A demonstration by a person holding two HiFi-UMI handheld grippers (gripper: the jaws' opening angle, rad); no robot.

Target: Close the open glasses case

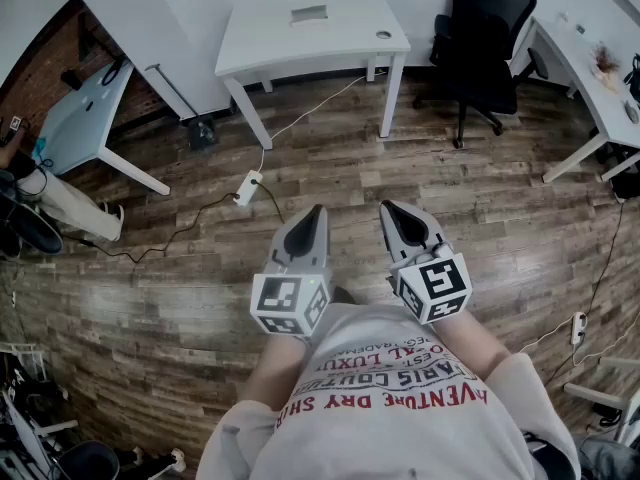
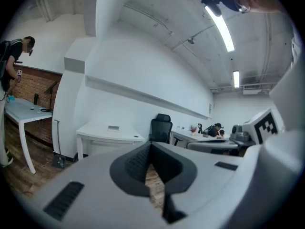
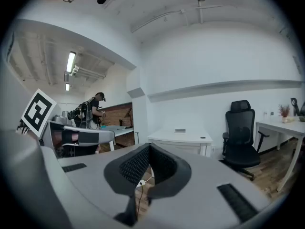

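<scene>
No open glasses case shows plainly in any view. A small grey flat object [image 1: 308, 13] lies on the white desk [image 1: 340, 43] far ahead, too distant to identify; it also shows in the left gripper view [image 2: 113, 127] and the right gripper view [image 3: 179, 130]. My left gripper [image 1: 316, 213] [image 2: 151, 146] is held at chest height above the wooden floor, its jaws shut and empty. My right gripper [image 1: 388, 209] [image 3: 149, 147] is alongside it, also shut on nothing. Both point toward the desk.
A black office chair [image 1: 480, 38] stands right of the white desk. A power strip [image 1: 247, 186] with cables lies on the floor ahead. A pale blue table [image 1: 85, 108] and a person [image 1: 40, 203] are at the left; another desk [image 1: 590, 68] is at the right.
</scene>
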